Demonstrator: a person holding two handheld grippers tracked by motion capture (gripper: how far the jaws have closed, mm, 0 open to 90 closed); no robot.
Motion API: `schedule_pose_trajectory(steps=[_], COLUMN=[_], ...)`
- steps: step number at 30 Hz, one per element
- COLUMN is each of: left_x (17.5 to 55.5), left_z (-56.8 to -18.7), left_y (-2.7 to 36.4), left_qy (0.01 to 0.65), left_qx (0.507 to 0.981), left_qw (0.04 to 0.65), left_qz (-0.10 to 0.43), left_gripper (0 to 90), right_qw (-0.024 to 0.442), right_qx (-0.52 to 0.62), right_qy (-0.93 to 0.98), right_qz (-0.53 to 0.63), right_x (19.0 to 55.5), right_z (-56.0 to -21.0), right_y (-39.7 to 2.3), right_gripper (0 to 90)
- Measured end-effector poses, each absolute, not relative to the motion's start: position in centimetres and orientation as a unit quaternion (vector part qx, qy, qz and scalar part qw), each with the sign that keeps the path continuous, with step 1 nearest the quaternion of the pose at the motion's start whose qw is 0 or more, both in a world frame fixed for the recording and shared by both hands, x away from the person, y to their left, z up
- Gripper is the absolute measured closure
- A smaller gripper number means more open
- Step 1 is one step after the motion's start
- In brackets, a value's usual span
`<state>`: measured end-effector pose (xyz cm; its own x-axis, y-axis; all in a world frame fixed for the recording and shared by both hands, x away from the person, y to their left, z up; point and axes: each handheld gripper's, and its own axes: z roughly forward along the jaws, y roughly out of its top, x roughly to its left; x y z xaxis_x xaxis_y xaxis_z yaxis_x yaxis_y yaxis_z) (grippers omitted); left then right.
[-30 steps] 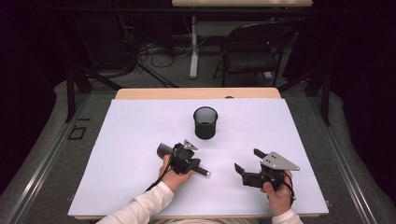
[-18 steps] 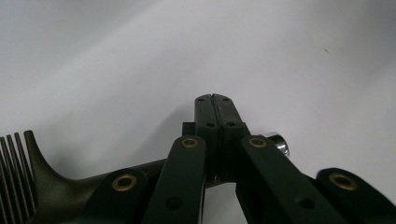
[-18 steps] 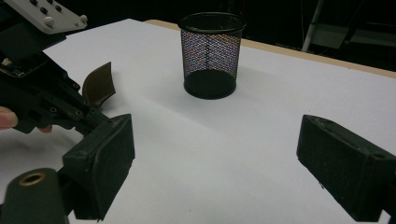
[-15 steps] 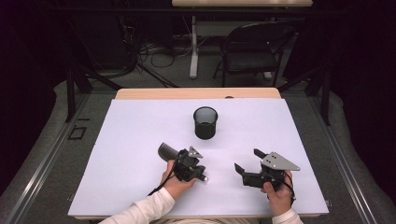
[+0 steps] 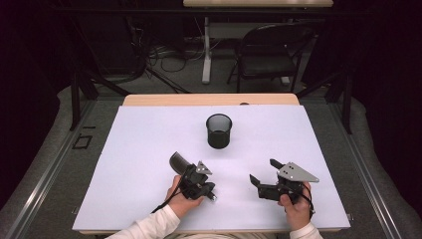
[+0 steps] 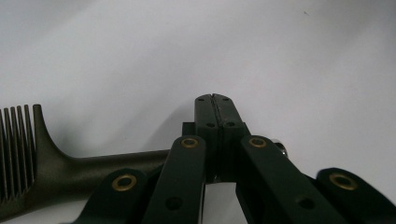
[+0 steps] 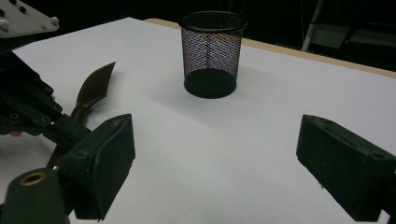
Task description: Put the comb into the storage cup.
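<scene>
Left gripper view shows the left tongs [image 6: 215, 99] with jaws pressed together, pads meeting at a thin seam, over the white table [image 6: 280, 56]; a dark comb [image 6: 56, 158] lies across beneath the jaws' linkage, its handle running under them and its toothed head out to the left of that view, teeth standing up in the picture. Whether the pads pinch the handle cannot be told there. From the high view the left tongs [image 5: 199, 181] sit at the comb's [image 5: 178, 161] handle end, and its long axis runs from there up and to the left, head away from the person. The right tongs [image 5: 263, 174] stand wide apart with nothing between them, well to the right. A black mesh cup [image 5: 219, 130] stands upright farther back on the table.
</scene>
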<state>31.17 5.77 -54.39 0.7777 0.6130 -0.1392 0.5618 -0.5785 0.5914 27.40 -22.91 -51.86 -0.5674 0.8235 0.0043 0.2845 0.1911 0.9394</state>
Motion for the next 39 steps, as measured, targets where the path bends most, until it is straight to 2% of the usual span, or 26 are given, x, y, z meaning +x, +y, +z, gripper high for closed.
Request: schedule_pose_trajectory(steps=[16,39], left_x=[29.7,28.8], left_z=[-54.2,-54.5], left_y=[7.0,10.3], left_qy=[0.315,0.333], left_qx=[0.897,0.895], left_qw=[0.306,0.294], left_qz=[0.048,0.045], left_gripper=[90.0,90.0], right_qw=[0.263,0.262], right_qx=[0.382,0.382], right_qy=[0.727,0.728], right_qz=[0.507,0.506], right_x=[27.4,27.4], right_z=[-51.9,-52.0], right_y=[-22.8,-22.7], right_gripper=[11.4,11.5])
